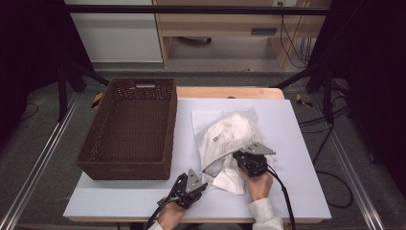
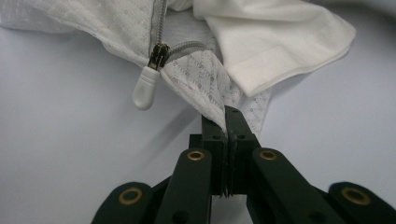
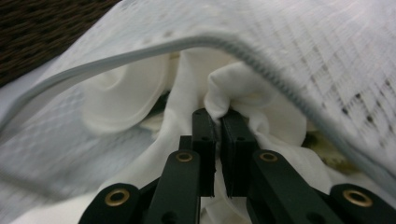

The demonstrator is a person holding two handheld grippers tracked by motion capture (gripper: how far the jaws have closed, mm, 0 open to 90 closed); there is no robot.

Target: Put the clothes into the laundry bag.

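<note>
A white mesh laundry bag [image 1: 230,132] lies on the white table [image 1: 292,143], its zipper open toward me. My left gripper [image 1: 207,183] is shut on the bag's lace corner [image 2: 210,100], just beside the grey zipper and its white pull [image 2: 144,86]. A white cloth [image 1: 230,181] spills out of the bag's mouth onto the table. In the right gripper view the bag's zipper edge [image 3: 154,49] arches over the jaws, and my right gripper [image 3: 217,114] is shut on a fold of the white cloth [image 3: 233,88] inside the opening. From above, my right gripper [image 1: 236,155] sits at the bag's mouth.
A brown wicker basket [image 1: 170,129] stands on the left half of the table, close beside the bag. The table's front edge runs just below both hands. Black frame bars and cables flank the table.
</note>
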